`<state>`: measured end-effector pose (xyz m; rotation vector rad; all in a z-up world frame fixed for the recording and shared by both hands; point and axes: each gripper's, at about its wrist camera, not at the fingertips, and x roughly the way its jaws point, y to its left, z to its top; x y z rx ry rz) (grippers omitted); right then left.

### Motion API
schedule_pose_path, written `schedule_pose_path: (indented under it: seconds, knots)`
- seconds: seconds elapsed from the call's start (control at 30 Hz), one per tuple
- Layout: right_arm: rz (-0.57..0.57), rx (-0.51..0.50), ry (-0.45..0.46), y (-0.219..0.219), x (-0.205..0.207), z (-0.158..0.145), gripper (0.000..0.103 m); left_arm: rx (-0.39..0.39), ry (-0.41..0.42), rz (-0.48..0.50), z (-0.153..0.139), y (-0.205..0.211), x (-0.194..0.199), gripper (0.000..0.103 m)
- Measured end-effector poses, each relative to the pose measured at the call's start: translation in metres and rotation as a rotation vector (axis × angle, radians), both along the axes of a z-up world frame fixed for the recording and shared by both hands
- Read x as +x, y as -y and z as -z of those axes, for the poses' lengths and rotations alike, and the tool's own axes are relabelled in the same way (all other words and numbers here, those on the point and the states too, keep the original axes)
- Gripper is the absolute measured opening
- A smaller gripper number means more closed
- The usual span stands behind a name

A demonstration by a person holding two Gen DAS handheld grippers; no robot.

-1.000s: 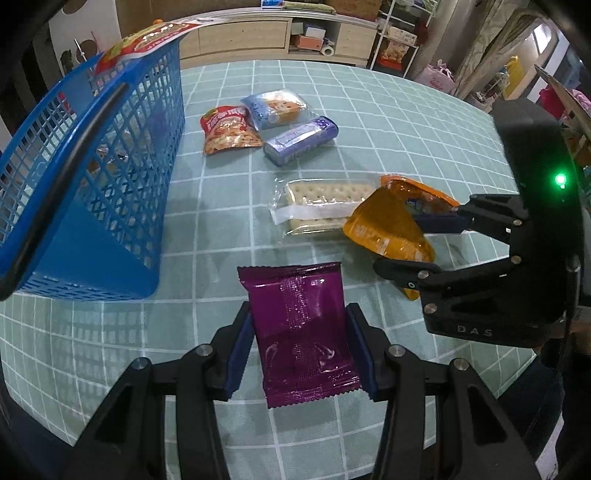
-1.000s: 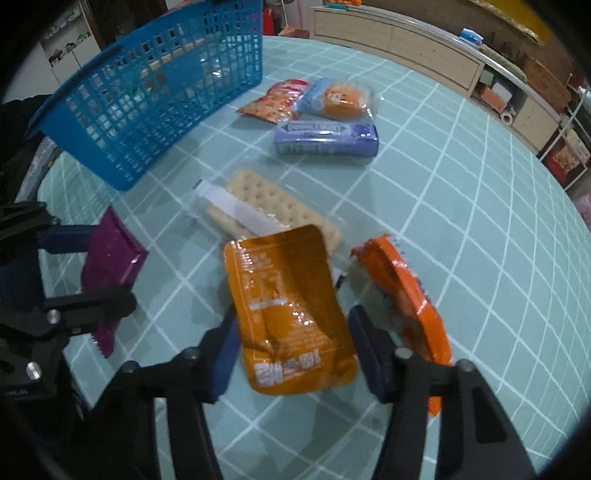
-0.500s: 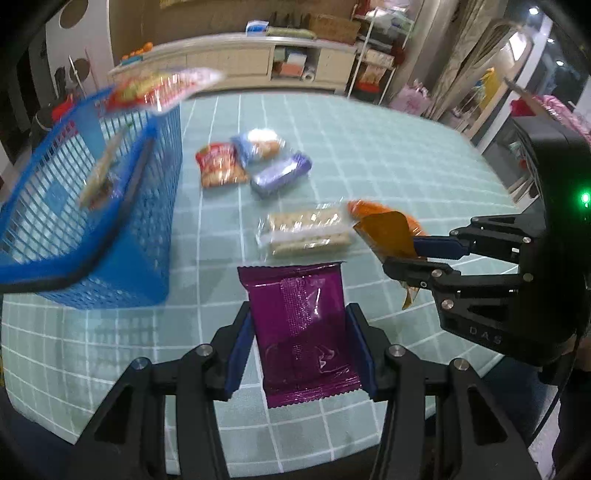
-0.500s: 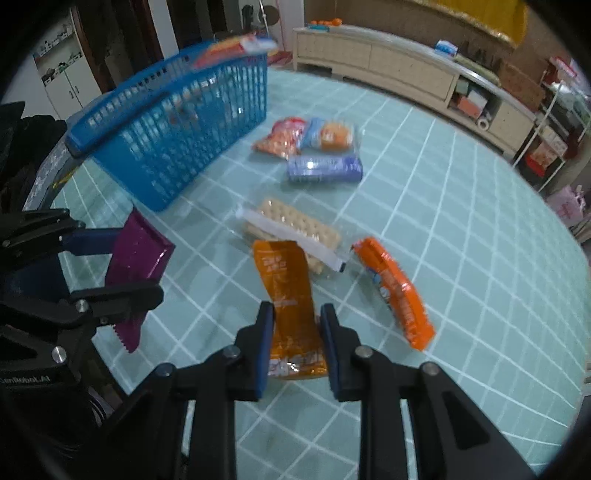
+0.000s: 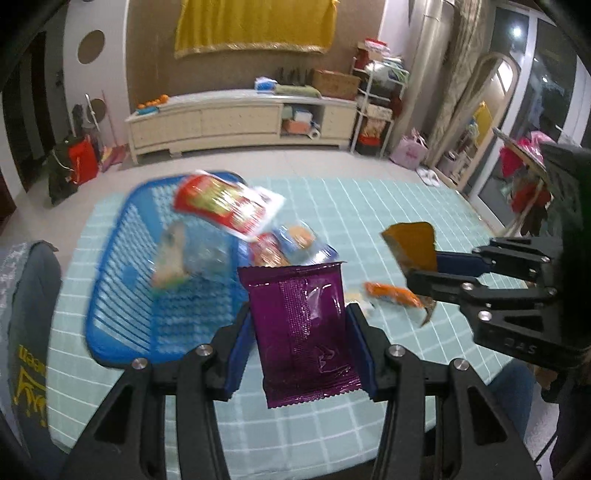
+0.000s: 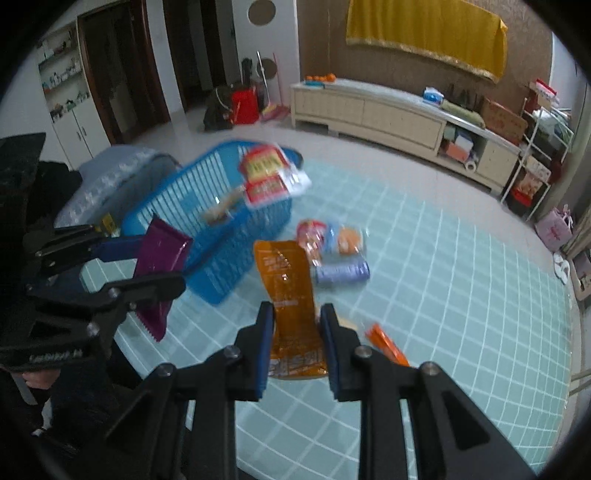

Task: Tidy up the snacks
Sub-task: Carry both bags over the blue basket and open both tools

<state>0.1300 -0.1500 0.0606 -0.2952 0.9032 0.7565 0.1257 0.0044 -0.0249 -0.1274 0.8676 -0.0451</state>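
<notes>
The left gripper (image 5: 301,334) is pinching a glossy purple packet (image 5: 301,328); the right gripper (image 6: 297,332) is pinching a folded orange pouch (image 6: 290,295). Open tablecloth (image 6: 461,295) is spreading lower right, the blue basket (image 6: 221,236) sitting upper left.

A yellow cloth (image 5: 255,26) hangs above a long cream cabinet (image 5: 236,118); pale tiled floor (image 6: 258,129).
</notes>
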Motion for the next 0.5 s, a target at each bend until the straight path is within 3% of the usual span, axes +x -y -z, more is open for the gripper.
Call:
schedule_pose_path:
  seconds: [0.27,0.5]
  knots:
    - [-0.003,0.049,0.011,-0.043,0.027,-0.023,0.029,0.047,0.044,-0.057,-0.031,-0.057,0.015,0.046]
    - [0.013,0.055,-0.025,-0.091,0.068,-0.017,0.029,0.071,0.026,-0.088,-0.026,-0.093,0.049,0.046]
